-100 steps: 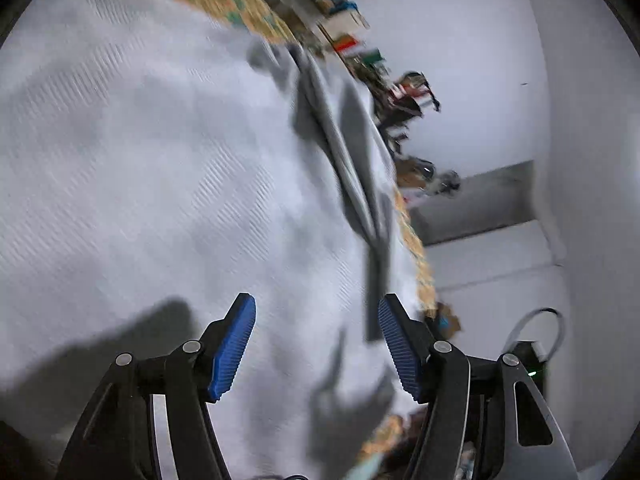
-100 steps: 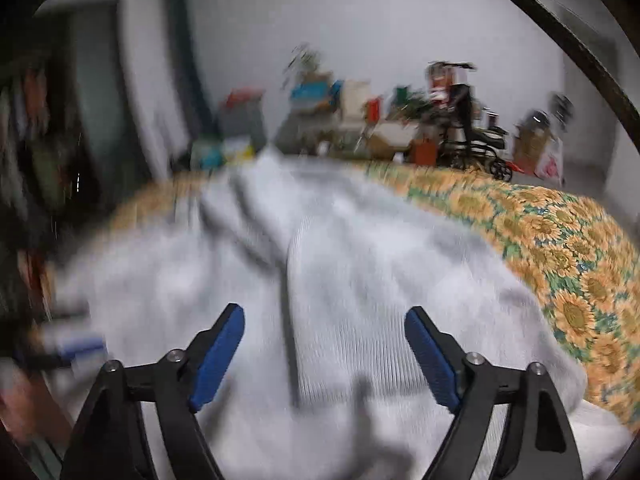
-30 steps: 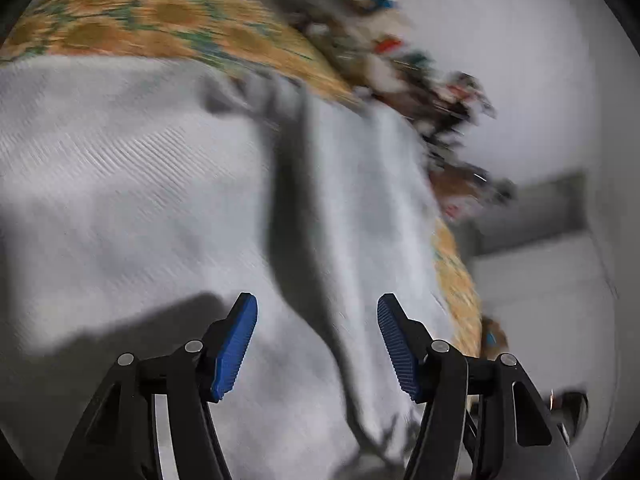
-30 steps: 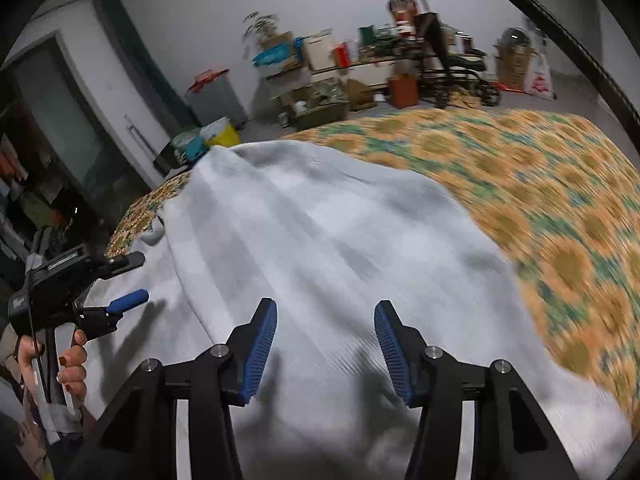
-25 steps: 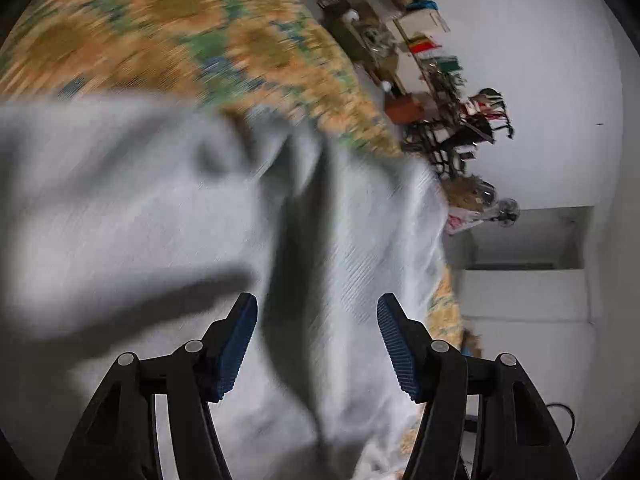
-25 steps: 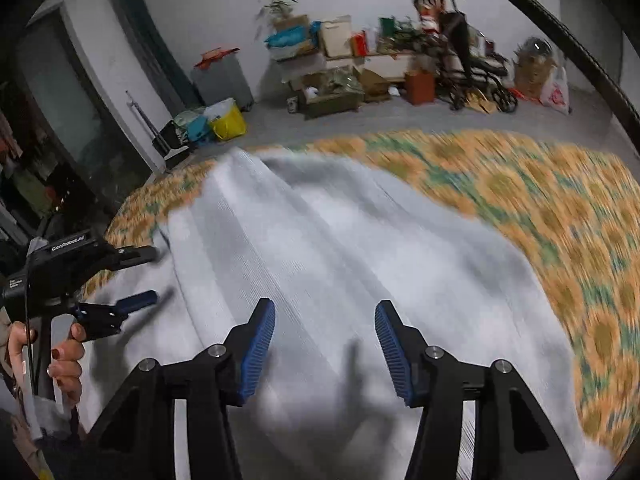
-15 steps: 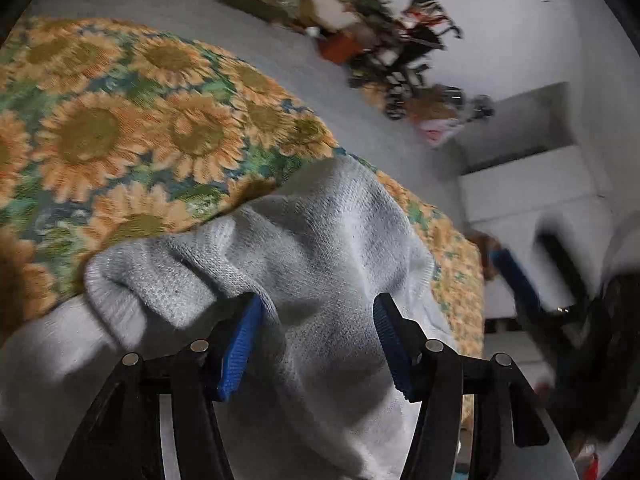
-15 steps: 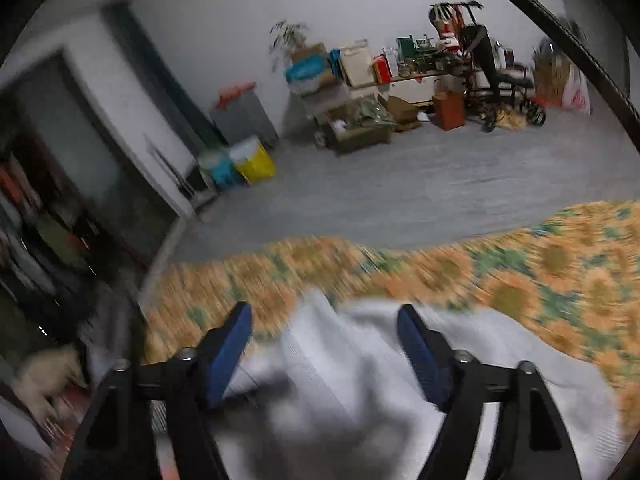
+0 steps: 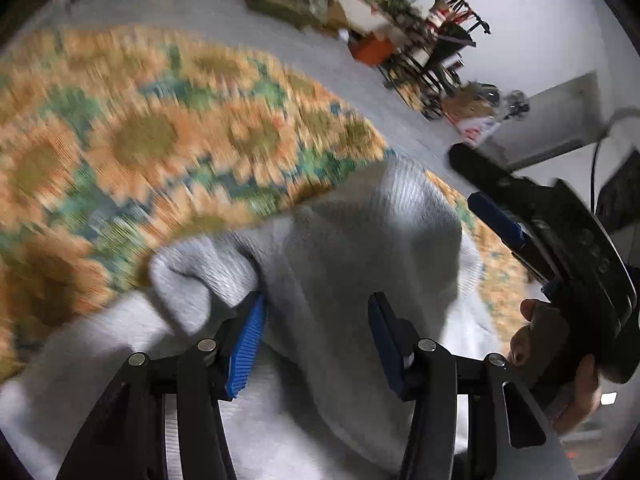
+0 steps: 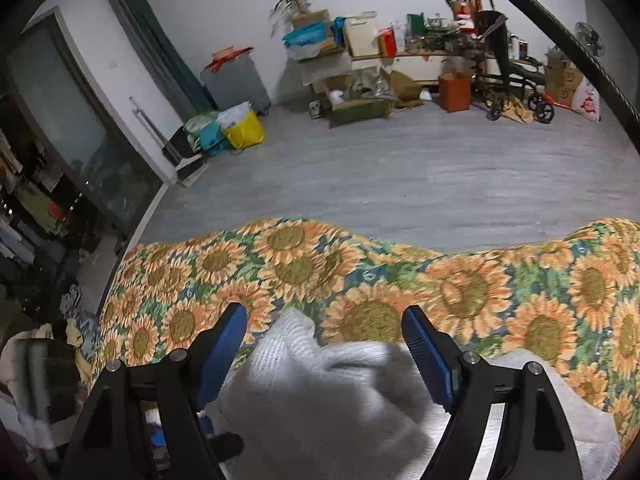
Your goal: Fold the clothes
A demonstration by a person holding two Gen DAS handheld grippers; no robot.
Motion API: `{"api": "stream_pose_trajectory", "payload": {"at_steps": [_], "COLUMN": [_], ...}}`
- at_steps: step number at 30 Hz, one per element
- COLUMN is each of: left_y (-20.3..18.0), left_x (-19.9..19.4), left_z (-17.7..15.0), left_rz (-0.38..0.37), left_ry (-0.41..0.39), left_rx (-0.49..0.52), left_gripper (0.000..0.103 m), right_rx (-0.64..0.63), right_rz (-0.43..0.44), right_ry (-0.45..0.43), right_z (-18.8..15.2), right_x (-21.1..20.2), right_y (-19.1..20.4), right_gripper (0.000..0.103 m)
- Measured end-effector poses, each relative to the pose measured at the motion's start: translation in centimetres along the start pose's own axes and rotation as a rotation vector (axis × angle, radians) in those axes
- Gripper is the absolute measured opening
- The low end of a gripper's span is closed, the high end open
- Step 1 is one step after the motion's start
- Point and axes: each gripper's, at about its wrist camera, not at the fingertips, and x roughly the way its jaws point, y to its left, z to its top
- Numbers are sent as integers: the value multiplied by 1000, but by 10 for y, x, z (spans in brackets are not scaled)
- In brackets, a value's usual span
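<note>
Sunflower bedspread (image 10: 472, 288) carrying grey knit garment (image 9: 360, 248): left tongs (image 9: 316, 336) closing around bunched edge, right tongs (image 10: 324, 344) spread above it; thick fold may slip from a shallow bite.

Grey sweater (image 9: 352, 240) ribbed knit, matt; sunflower bedspread (image 10: 460, 284) seemingly woven cloth.

white ribbed knit garment (image 9: 360, 248), orange-and-green sunflower bedspread (image 10: 480, 292), blue claw pads (image 10: 224, 340)
</note>
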Motion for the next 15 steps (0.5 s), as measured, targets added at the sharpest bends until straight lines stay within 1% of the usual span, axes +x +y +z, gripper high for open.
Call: {"api": "stream_pose_trajectory", "payload": {"at_steps": [3,6,9,11,13,15], "left_y": [2,10,6,2,2,4], "left_x": [-8,-15,-15,-4,6,8], "left_z": [-2,-3,-7,-7,-7,-7], "left_rz": [13,29,27,56,104,123], "left_ry": [-14,-43,-26,-13,-3,-5], "left_rx": [4,-32,1,20,27,27], "left_gripper": [54,54,54,54,54,53], "right_rx": [-41,-91,-105,-90,-75,-60], "right_rz": [4,10,9,-7,-21,-29], "right_ry": [6,1,0,-16,-20,-21], "right_z": [-3,-6,-8,-8,-7,-5], "right_x": [3,1,-4,-11,-14,-14], "right_y": [12,24,28,22,17,14], "right_gripper": [82,82,82,82,82,83]}}
